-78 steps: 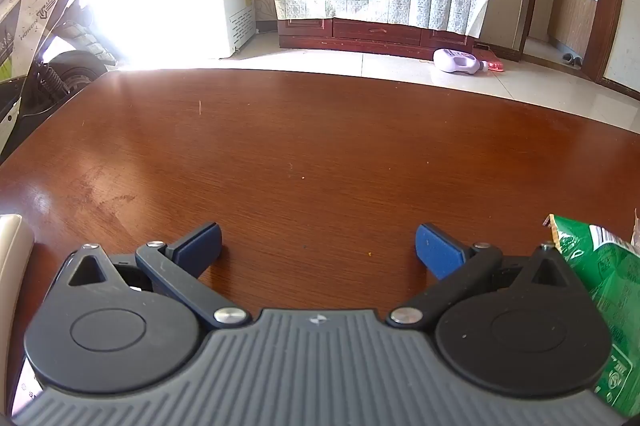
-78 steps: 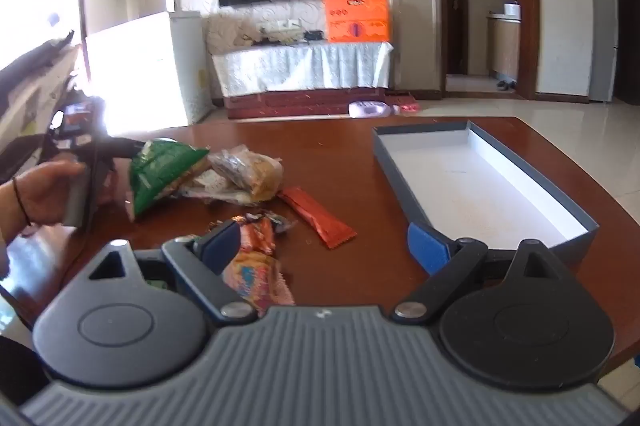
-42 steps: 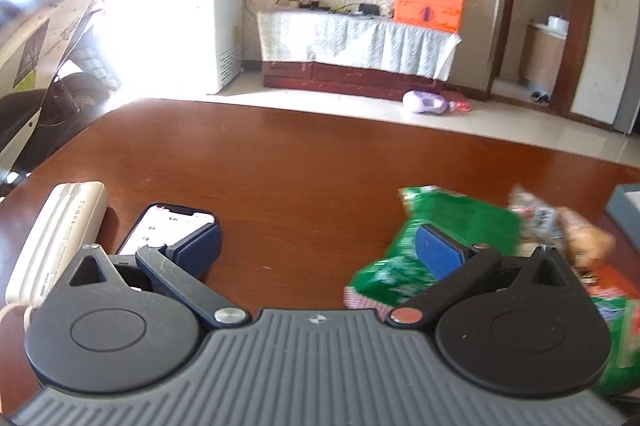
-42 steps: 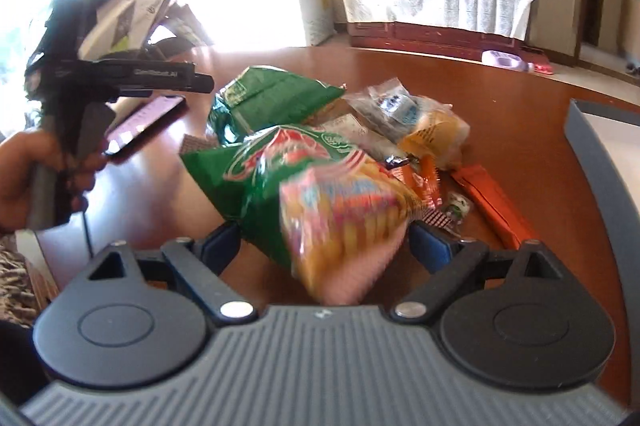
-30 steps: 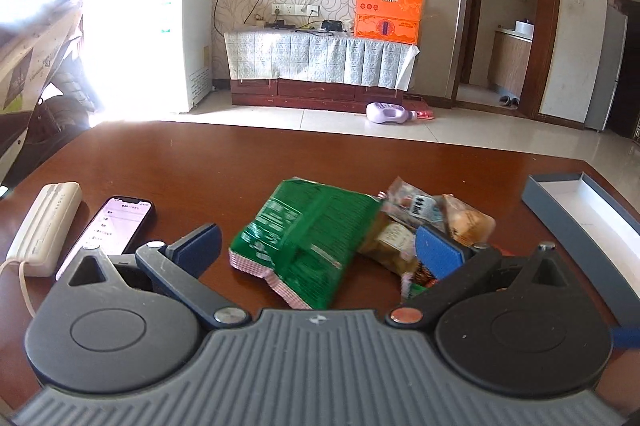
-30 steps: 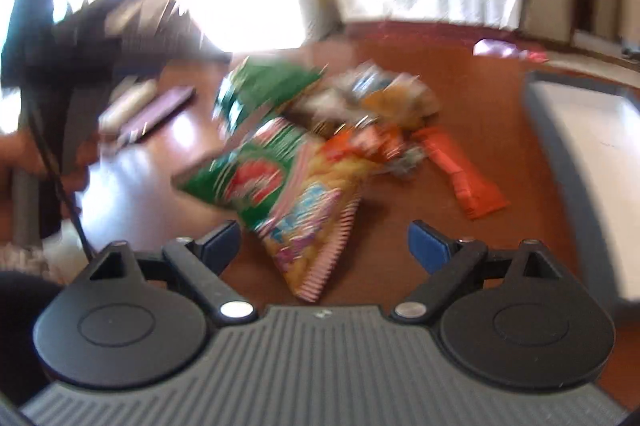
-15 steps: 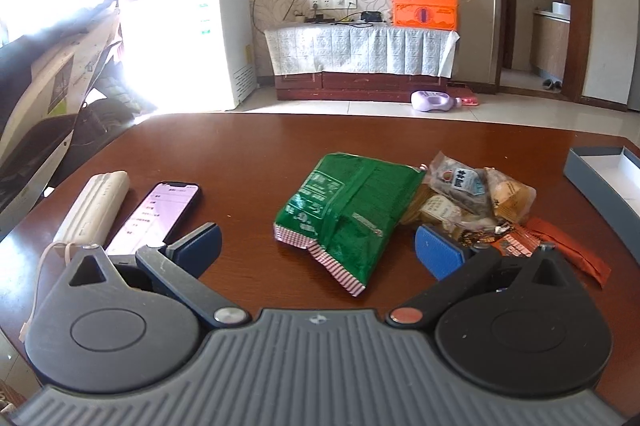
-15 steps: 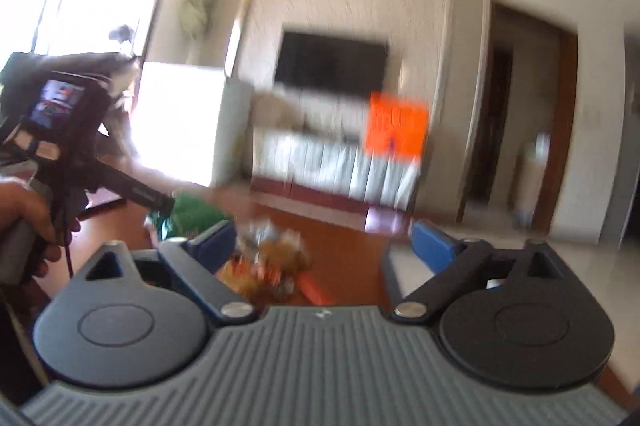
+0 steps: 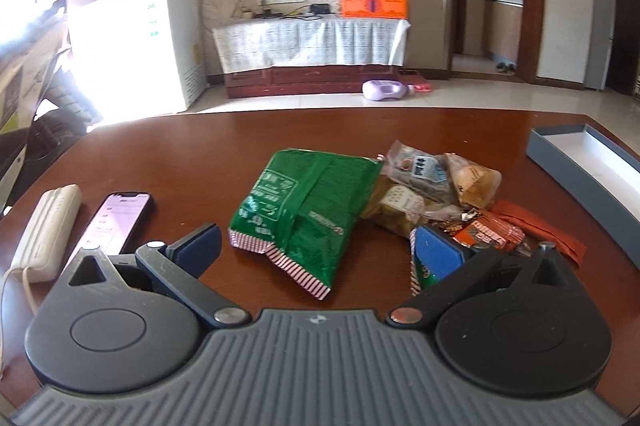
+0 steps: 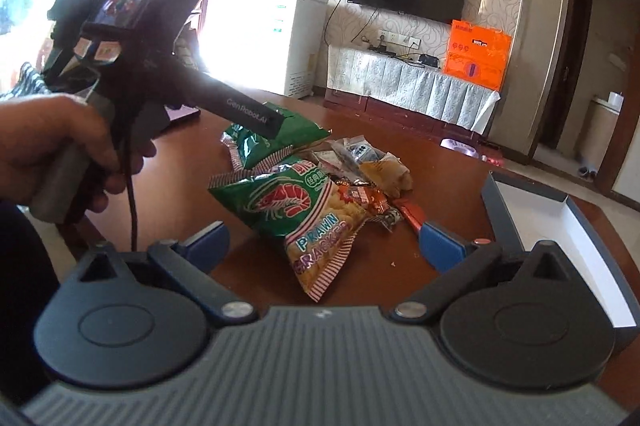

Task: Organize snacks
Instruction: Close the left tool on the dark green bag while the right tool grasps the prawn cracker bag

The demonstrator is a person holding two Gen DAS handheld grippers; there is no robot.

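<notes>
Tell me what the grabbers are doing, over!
Left gripper open, empty. Right gripper open over the prawn cracker bag. Snacks heaped on table; grey box empty. Nothing blocking.

The right gripper (image 10: pixel 324 242) stands wide open above the brown table (image 10: pixel 192 185), a prawn cracker bag (image 10: pixel 304 214) lying ahead between its fingers. Right of it, an open grey box (image 10: pixel 516 222); left, a hand (image 10: pixel 60 149) holding the left gripper (image 10: pixel 276 125).

Both wrist views low, near, facing snack pile (image 9: pixel 360 201); shared.
</notes>
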